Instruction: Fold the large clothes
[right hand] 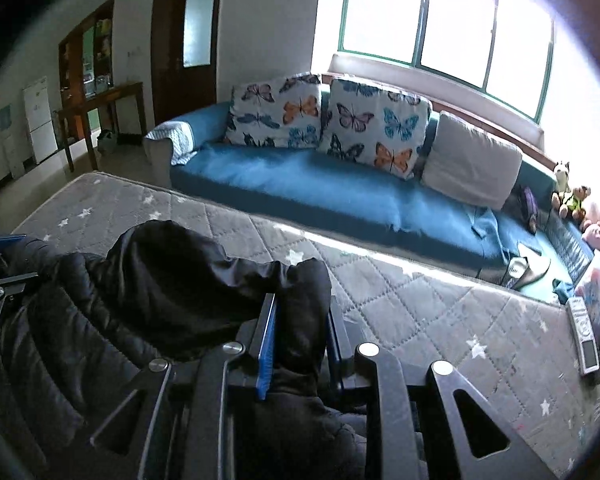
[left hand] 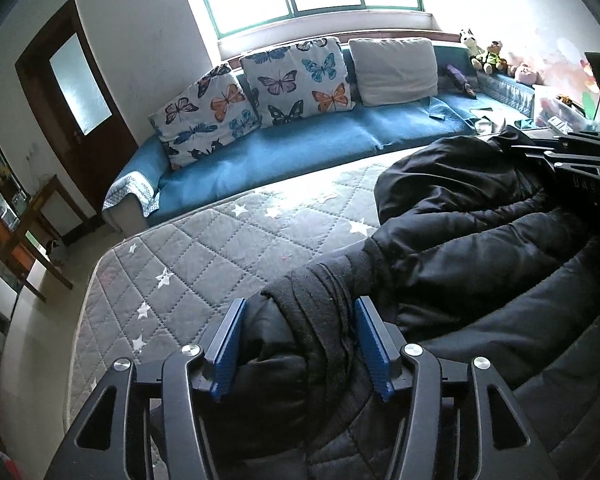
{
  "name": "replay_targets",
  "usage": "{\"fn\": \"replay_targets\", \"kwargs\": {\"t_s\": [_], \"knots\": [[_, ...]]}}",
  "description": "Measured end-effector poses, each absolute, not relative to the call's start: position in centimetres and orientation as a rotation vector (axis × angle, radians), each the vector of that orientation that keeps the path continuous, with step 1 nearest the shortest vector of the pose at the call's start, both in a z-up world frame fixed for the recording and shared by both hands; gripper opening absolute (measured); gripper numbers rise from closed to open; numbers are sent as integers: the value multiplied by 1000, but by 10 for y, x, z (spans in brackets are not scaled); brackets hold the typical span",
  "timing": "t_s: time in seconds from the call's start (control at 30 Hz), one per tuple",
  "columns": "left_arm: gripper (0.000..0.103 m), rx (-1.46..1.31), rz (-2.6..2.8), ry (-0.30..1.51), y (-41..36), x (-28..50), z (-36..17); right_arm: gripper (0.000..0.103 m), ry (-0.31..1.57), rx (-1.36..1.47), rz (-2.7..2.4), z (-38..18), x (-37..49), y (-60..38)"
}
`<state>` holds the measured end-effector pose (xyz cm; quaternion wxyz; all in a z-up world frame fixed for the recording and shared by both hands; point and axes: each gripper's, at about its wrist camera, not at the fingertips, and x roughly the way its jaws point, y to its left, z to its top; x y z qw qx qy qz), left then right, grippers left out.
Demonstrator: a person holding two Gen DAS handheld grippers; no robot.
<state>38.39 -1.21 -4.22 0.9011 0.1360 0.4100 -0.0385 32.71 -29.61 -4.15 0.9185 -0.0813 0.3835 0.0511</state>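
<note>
Your left gripper (left hand: pixel 298 344) straddles the jacket's (left hand: pixel 480 248) cuff, pads apart; right gripper (right hand: pixel 302 344) pinches a fold. Jacket's near edge is cut off.

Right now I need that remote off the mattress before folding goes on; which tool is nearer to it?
Right. The right tool, clamped on the black jacket, is beside the remote; the left tool is on the jacket's far side.

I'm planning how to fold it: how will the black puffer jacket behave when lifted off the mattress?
The black puffer jacket is probably floppy: it slumps in soft folds on the quilted mattress. Its puffy quilted panels suggest that it is bulky but light, likely springing back after pressing. The shell looks smooth, so it may slide; the right gripper pinches a thick bunch.
</note>
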Motion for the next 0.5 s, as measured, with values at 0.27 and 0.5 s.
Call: {"fn": "replay_targets", "kwargs": {"t_s": [0.27,0.5], "knots": [[66,282,-74,878,-7,416,-66,27,792,-124,108,-24,324,-303],[70,245,-70,900,2,437,-74,27,780,-134,128,1,308,-311]]}}
